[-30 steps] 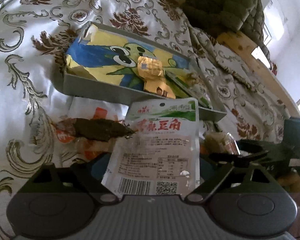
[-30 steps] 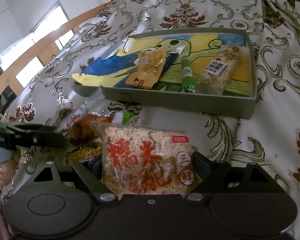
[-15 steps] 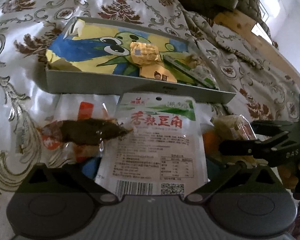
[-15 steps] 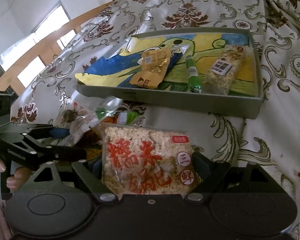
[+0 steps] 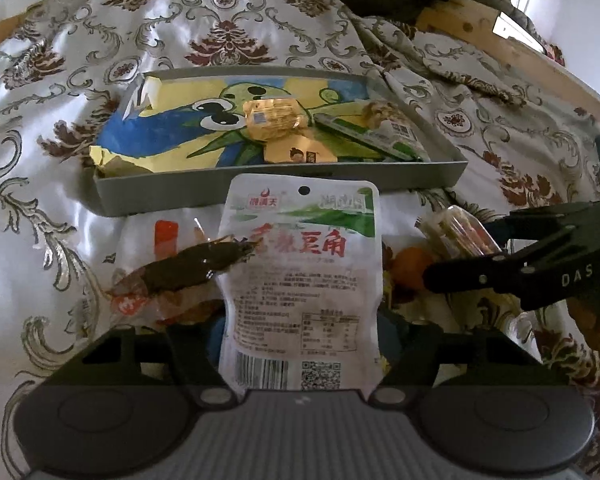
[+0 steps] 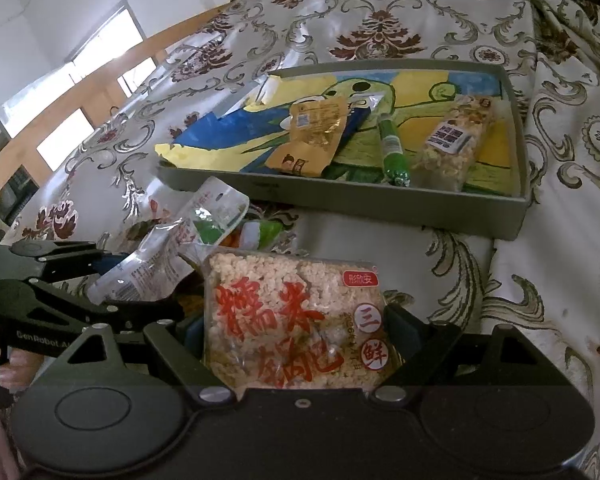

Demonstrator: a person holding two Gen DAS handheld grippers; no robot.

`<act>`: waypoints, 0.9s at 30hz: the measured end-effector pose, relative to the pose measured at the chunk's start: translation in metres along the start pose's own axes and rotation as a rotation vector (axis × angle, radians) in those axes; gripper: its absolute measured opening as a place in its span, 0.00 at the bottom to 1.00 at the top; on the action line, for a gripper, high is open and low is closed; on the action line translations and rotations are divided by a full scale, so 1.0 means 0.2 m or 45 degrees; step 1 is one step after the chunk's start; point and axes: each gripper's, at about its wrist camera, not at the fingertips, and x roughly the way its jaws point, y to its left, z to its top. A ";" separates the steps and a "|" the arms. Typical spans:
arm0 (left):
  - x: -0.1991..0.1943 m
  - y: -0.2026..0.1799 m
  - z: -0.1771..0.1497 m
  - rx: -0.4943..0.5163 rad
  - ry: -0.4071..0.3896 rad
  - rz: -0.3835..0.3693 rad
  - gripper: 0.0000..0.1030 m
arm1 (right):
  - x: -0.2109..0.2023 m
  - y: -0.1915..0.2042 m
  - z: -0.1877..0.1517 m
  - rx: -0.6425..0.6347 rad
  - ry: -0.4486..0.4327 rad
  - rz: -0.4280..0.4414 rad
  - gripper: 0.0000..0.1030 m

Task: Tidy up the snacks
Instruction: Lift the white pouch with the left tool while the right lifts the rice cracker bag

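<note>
Left wrist view, our left gripper [image 5: 300, 344]: its jaws have just been closing, and the white bean-snack pouch [image 5: 302, 280] stands between them. We judge it gripped at its lower edges.
Left wrist view, pouch position: held up on the near side of the grey tray [image 5: 276, 190], not yet over it.
Left wrist view, tray contents: a gold packet [image 5: 274, 118], a brown packet [image 5: 298, 154] below it and a green stick [image 5: 364, 140] to the right, all lying on a cartoon sheet [image 5: 160, 136].
Left wrist view, loose pile: a clear pack with a dark dried piece [image 5: 188, 268] lies left of the pouch, and an orange item [image 5: 410, 266] and a clear packet [image 5: 458, 232] lie to the right, near the tray's front wall.
Right wrist view, our right gripper [image 6: 296, 344]: jaws set wide around the rice-cracker pack [image 6: 296, 320], which we take to be held by its sides.
Right wrist view, pack position: near side of the tray, well short of its front wall.
Right wrist view, tray: a rice-crisp bar [image 6: 454, 140] lies at the right end, beside the green stick.
Progress: four snacks are in the tray. We judge two are in hand, and several still wait on the patterned bedspread [image 6: 560, 80].
Left to do: we judge both held packs go into the tray next, then the loose pile.
</note>
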 end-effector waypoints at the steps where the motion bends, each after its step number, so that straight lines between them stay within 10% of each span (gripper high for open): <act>1: -0.01 0.00 0.00 -0.014 -0.002 -0.006 0.71 | 0.00 0.00 0.00 -0.001 0.001 0.003 0.85; 27: -0.27 -0.06 0.00 -0.110 -0.226 -0.155 0.69 | -0.26 0.11 0.01 -0.112 -0.179 -0.021 0.85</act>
